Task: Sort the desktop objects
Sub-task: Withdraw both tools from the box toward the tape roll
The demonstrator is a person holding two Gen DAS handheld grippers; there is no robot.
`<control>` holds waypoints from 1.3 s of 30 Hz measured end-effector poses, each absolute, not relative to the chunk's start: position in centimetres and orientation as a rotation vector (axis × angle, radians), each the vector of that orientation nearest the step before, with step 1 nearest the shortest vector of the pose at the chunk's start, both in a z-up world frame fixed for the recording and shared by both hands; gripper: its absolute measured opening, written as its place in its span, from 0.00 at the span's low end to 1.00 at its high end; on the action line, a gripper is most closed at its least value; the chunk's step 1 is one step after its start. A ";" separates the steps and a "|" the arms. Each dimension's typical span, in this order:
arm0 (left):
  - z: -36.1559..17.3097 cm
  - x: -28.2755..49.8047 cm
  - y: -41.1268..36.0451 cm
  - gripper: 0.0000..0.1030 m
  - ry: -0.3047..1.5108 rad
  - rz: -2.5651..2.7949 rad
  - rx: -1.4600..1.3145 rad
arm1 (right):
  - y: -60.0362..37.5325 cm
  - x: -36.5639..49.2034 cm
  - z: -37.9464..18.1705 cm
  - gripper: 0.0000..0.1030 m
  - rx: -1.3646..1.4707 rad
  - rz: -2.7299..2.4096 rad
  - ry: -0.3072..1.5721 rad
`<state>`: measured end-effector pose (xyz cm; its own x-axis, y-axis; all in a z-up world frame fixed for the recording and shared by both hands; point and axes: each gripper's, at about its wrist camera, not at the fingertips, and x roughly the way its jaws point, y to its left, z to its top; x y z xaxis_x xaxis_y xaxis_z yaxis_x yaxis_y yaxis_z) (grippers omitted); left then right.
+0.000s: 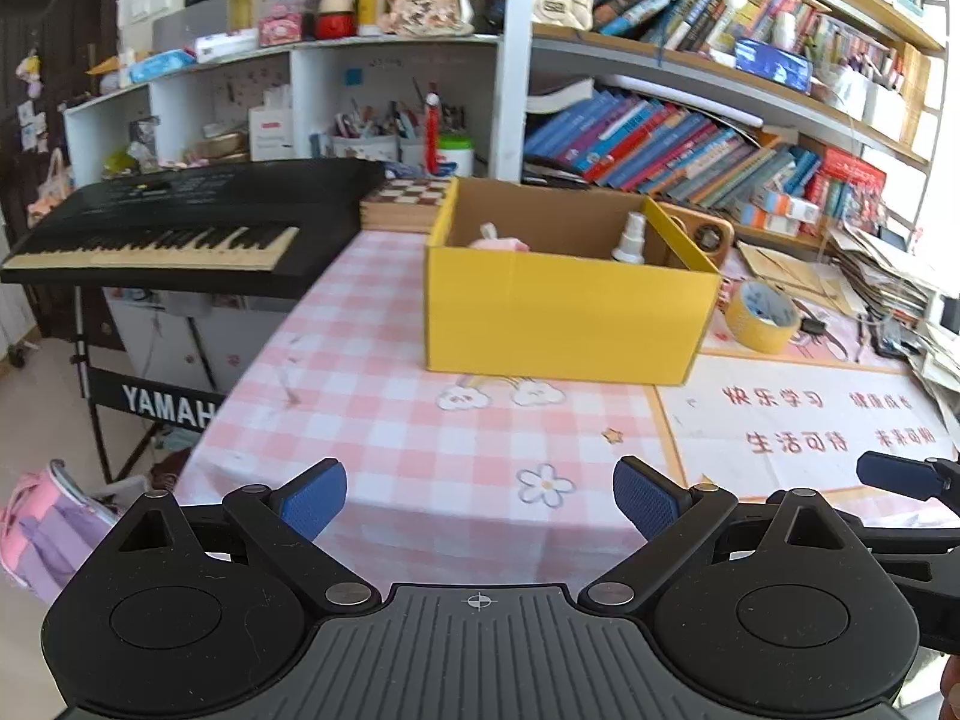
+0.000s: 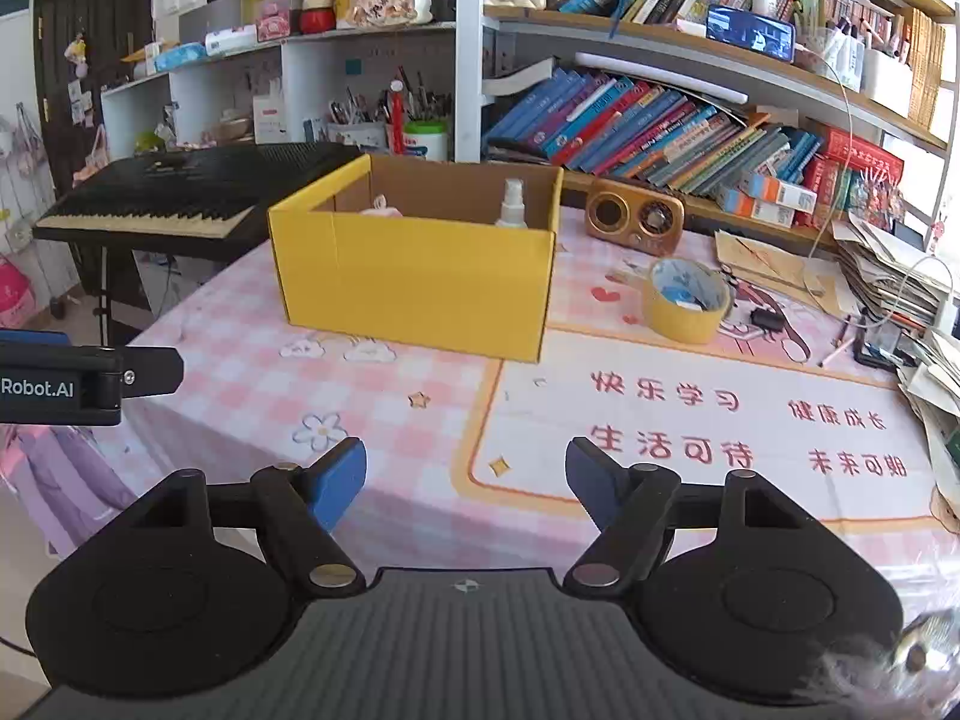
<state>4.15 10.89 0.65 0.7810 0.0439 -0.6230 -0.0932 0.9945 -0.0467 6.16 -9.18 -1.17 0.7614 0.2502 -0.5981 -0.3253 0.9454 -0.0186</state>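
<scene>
On a pink checked tablecloth (image 1: 384, 372), two handheld grippers are hovering over the near stretch of a cluttered desk. At far left, a black keyboard (image 1: 174, 228) on its stand is butting against the table's left edge, beside a chessboard (image 1: 408, 195) lying near the back. The left gripper (image 1: 480, 501) is hanging above bare cloth with its blue pads standing wide apart and nothing between them. Ahead of it, a yellow cardboard box (image 2: 420, 288) is sitting open-topped in the middle of the table, holding a white spray bottle (image 2: 512, 204) upright toward its right side and a pink item (image 2: 380, 209) toward its left. Open cloth is lying between the box's front wall and both grippers. The right gripper (image 2: 467, 480) is poised over the edge of a printed mat (image 2: 720, 420), its fingers parted and empty. Just right of the box, a roll of yellow tape (image 2: 687, 300) is resting flat, near a small brown radio (image 2: 635, 221) behind it. At far right, stacked papers (image 2: 888, 276) are crowding the table's edge, below shelves packed with books (image 2: 648, 132).
</scene>
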 end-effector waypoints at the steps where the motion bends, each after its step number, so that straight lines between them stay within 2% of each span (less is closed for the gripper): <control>1: 0.5 4.2 10.7 0.95 0.676 0.066 -0.075 | -9.4 6.1 -1.3 0.70 -0.123 0.305 0.638; 18: -0.2 6.3 6.7 0.95 0.713 -0.038 -0.029 | -13.1 6.8 -2.2 0.74 -0.084 0.195 0.674; 39: -1.0 12.5 -1.2 0.95 0.753 -0.149 0.015 | -20.6 11.2 -2.9 0.76 -0.040 0.088 0.722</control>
<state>12.49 -1.18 -0.96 0.7196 -0.1298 -0.6822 0.1402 0.9893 -0.0402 11.23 -20.59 -2.89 0.7468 0.0666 -0.6617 -0.0942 0.9955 -0.0062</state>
